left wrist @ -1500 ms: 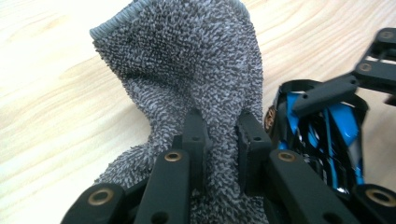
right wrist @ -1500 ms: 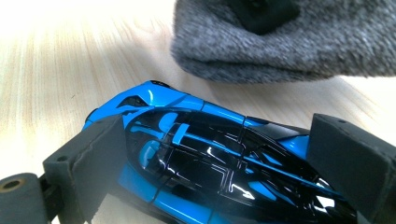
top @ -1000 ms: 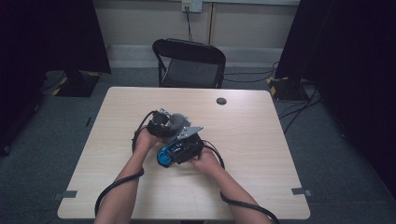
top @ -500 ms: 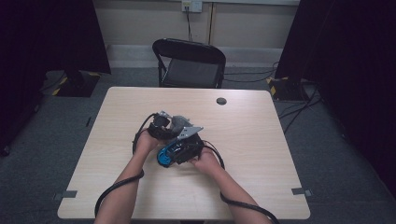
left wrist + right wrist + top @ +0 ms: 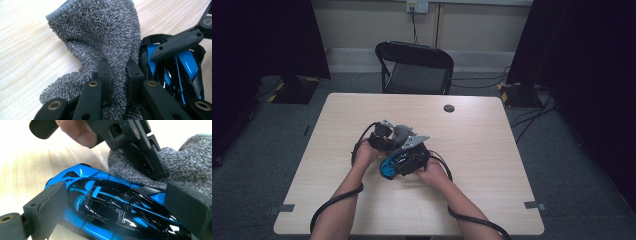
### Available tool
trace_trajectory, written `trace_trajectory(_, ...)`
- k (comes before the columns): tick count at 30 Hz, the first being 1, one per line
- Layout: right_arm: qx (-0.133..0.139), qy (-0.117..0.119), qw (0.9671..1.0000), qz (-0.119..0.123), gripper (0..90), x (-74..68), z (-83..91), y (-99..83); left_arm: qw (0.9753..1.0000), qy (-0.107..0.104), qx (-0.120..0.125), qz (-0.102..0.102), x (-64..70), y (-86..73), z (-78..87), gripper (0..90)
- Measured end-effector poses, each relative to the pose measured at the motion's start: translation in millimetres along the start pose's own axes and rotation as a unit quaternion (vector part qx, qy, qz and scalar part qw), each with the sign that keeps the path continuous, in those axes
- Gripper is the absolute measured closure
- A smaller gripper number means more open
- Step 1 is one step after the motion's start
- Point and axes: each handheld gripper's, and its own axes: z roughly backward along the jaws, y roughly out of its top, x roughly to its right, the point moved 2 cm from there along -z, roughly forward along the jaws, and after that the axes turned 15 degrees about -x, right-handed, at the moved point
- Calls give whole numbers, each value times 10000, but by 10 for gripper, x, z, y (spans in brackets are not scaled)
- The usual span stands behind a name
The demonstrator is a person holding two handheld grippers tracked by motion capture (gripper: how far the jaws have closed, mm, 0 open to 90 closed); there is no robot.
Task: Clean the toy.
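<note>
Left tool (image 5: 117, 72) is clamped on a grey terry-cloth rag (image 5: 100, 37), the fabric pinched between its two black jaws and bunched upward in the centre of the left gripper view. Right tool (image 5: 120, 205) holds a glossy blue and black toy car (image 5: 112, 207), one jaw against each end of the body. In the right gripper view the rag (image 5: 190, 167) rests on the car's upper right edge, touching it. In the high view both tools meet near the middle of the light wooden table (image 5: 492, 130), car (image 5: 388, 168) lower left of the cluster. A black folding chair (image 5: 414, 65) stands beyond the table's upper edge.
</note>
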Motion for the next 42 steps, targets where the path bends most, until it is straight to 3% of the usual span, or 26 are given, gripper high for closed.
trace_trajectory(8, -28, -5, 10000, 7, 49, -3, 1, 5, 9999, 12, -90, -54, -16, -93, 67, 774)
trace_trajectory(30, -72, -1, 10000, 10, 49, -19, -1, 20, 9997, -120, -152, 136, -89, -395, 229, 770)
trace_trajectory(42, -74, 11, 10000, 20, 49, -38, -7, 28, 9998, -40, -197, 35, -86, -538, 308, 769)
